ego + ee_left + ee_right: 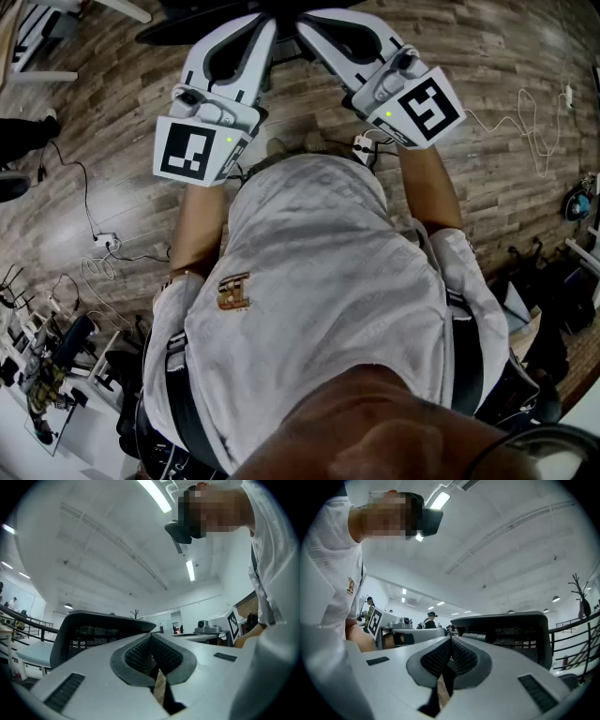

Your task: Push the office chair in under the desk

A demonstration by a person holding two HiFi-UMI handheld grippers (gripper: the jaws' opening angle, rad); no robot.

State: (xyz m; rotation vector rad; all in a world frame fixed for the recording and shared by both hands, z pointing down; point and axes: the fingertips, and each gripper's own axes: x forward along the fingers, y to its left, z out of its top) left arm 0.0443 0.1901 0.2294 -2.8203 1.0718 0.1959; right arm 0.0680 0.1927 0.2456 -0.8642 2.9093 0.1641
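The office chair's black mesh backrest (93, 632) rises just beyond my left gripper (151, 637), and it also fills the right of the right gripper view as the backrest (511, 630). In the head view only the chair's dark top edge (187, 28) shows at the frame's upper border. My left gripper (265, 23) and right gripper (305, 23) are held side by side in front of the person's torso, tips converging toward the chair. Both are shut with nothing between the pads. Whether the tips touch the backrest is hidden. No desk is plainly visible.
Cables and a power strip (105, 242) lie on the wooden floor (94, 112) at left, and another cable (520, 117) at right. Dark chairs (84, 347) crowd the lower left. A coat stand (581, 597), a railing (576, 644) and distant people (430, 620) are beyond.
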